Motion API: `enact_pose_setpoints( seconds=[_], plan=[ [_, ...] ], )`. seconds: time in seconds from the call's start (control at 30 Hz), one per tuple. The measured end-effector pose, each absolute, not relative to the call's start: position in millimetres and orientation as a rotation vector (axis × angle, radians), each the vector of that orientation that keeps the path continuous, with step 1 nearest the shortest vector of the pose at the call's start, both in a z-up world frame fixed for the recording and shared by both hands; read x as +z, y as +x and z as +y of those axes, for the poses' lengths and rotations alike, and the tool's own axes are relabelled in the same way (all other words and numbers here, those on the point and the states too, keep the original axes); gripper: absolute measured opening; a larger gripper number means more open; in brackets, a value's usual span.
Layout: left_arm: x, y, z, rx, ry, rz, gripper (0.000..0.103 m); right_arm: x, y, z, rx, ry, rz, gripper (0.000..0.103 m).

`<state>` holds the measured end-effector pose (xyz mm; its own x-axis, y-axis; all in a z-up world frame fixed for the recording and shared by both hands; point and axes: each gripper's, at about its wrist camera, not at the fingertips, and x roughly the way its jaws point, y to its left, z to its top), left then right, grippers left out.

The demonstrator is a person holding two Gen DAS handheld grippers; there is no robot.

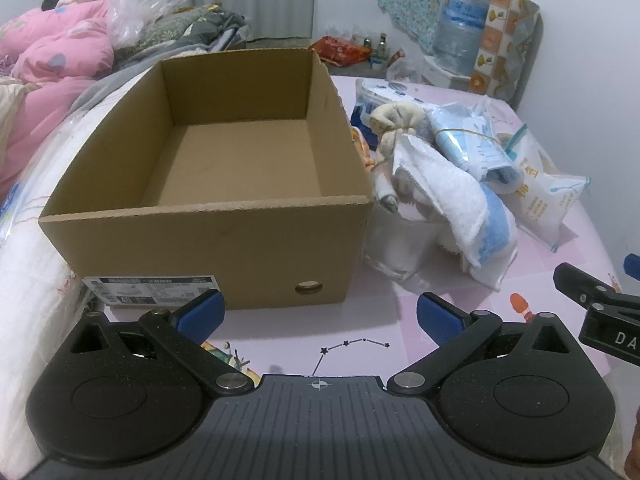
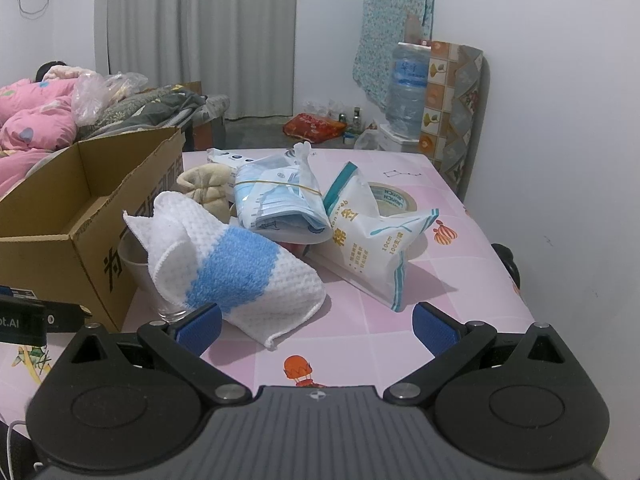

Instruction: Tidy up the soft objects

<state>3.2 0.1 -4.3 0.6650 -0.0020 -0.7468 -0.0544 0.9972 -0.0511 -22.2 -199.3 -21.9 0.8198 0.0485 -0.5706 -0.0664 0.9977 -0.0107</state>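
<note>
Both the left hand-held gripper [image 1: 318,312] and the right hand-held gripper [image 2: 316,322] gape empty above the worktop [image 2: 360,344], the towel [image 2: 240,268] at eleven o'clock of the right one, seemingly just untouched.

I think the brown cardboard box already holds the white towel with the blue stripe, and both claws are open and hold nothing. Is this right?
Not quite. The brown cardboard box is empty, as the left wrist view shows; the white towel with the blue stripe lies outside it on the pink tablecloth. The rest holds: the left claw and right claw are open and hold nothing.
</note>
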Motion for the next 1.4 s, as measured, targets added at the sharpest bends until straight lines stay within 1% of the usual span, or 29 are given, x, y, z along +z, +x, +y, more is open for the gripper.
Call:
enact_pose_setpoints(
  seconds=[1.4],
  plan=[
    [-6.4, 3.6, 0.4, 0.026, -0.056, 0.846, 0.103, -21.6, -22.0, -199.0, 0.071, -0.033, 0.602, 0.069]
  ],
)
